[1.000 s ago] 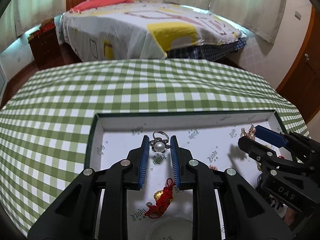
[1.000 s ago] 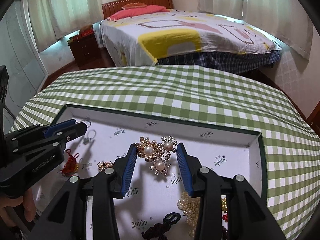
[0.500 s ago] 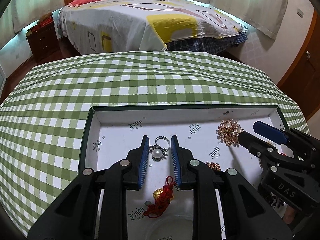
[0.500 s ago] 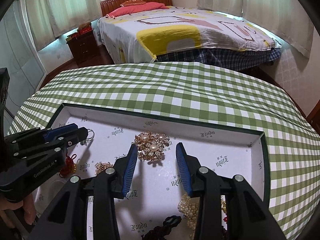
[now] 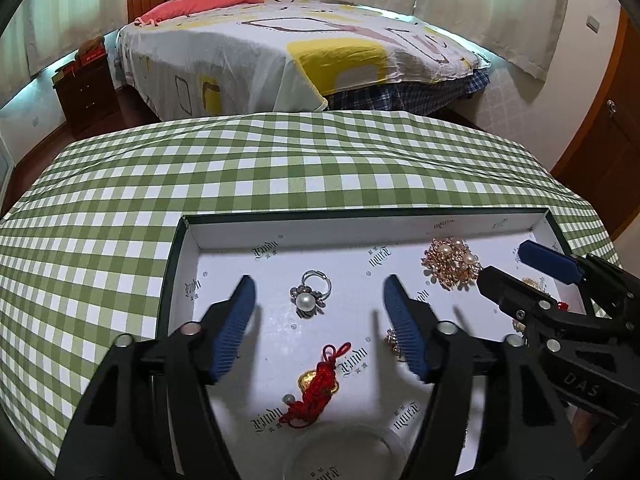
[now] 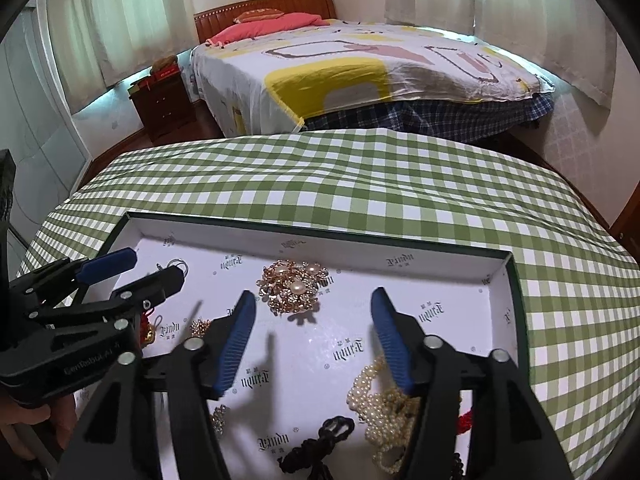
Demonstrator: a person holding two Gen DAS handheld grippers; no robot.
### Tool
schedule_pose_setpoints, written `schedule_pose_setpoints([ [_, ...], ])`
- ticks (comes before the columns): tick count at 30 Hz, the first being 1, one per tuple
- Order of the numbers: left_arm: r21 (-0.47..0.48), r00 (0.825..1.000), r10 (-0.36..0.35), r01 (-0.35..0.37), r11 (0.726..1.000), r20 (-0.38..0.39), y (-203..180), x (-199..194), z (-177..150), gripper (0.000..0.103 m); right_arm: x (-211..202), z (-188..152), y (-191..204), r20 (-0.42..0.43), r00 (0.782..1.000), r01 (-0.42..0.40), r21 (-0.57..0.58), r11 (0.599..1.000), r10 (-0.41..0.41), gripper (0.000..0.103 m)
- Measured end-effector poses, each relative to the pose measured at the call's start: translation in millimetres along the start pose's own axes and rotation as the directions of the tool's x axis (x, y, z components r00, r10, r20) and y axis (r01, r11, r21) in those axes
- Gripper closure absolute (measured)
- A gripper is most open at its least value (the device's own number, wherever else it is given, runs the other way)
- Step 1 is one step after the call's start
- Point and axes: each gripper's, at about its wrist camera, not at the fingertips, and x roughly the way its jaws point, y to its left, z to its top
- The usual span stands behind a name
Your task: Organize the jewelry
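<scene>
A white-lined box (image 5: 320,236) with a dark green rim sits on the checked table. A pearl ring (image 5: 310,298) lies on its floor just ahead of my open, empty left gripper (image 5: 318,300). A gold pearl brooch (image 6: 292,286) lies ahead of my open, empty right gripper (image 6: 312,312); the brooch also shows in the left wrist view (image 5: 450,262). A red knot charm with a gold piece (image 5: 318,382) lies between the left fingers. A pearl necklace (image 6: 380,404) and a dark knotted cord (image 6: 320,444) lie under the right gripper.
The green-and-white checked tablecloth (image 5: 240,168) covers the table around the box (image 6: 516,280). A small gold piece (image 6: 200,326) lies left of the right gripper. A bed (image 5: 300,48) and a dark nightstand (image 5: 86,88) stand beyond the table.
Both grippers have opened wide and pulled back. The left let go of the pearl ring, the right let go of the gold brooch; both pieces now lie on the box floor.
</scene>
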Motion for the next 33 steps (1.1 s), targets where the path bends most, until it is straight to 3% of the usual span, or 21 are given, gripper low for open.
schedule_pose_setpoints([
  [8, -0.001, 0.994, 0.029, -0.029, 1.000, 0.101, 0, -26, -4, 0.012, -19, -6, -8, 0.054, 0.998, 0.008, 0.035, 0.999, -0.010, 0.025],
  [22, 0.044, 0.967, 0.167, -0.178, 0.983, 0.192, -6, -73, -31, 0.006, -54, -29, -14, 0.117, 0.990, 0.072, 0.061, 0.996, -0.079, 0.020],
  [33, 0.010, 0.956, 0.166, -0.173, 0.985, 0.243, -7, -123, -67, 0.006, -92, -67, -12, 0.152, 0.983, 0.091, 0.098, 0.991, -0.105, 0.020],
])
